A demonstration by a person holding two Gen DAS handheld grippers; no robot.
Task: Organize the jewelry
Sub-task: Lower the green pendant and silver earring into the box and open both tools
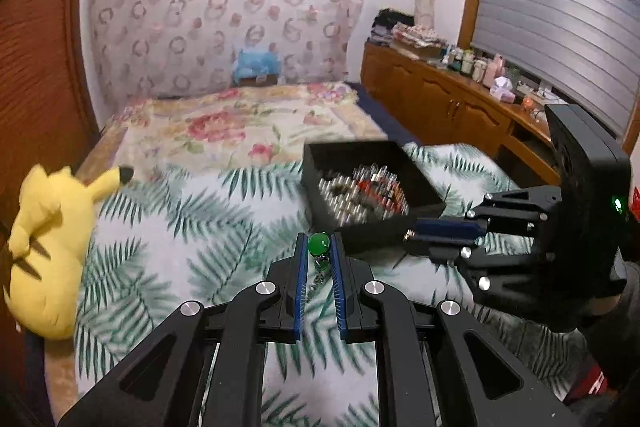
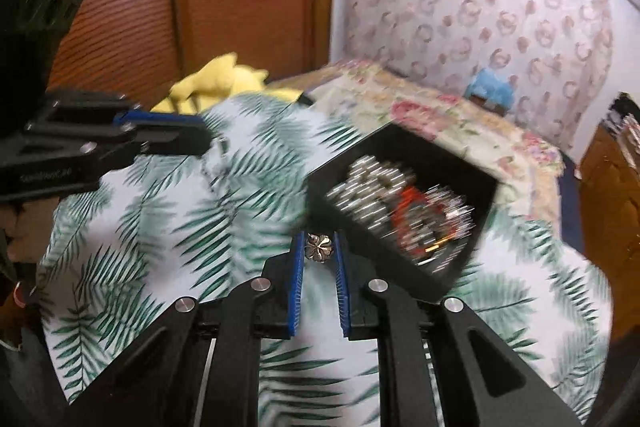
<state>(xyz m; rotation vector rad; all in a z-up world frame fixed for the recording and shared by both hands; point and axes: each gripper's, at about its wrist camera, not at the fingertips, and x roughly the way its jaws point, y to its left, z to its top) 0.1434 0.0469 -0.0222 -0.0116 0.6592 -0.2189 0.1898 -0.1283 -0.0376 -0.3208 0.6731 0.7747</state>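
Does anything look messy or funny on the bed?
The black box sits on the leaf-print cover with its jewelry heaped in one blurry tangle, not sorted. The left gripper pinches a green bead piece; the right gripper pinches a flower-shaped charm. Nothing has spilled.

Only one bit of lettering shows, pale print along the left gripper's (image 2: 208,143) arm; it is too smeared to read, perhaps a brand name.
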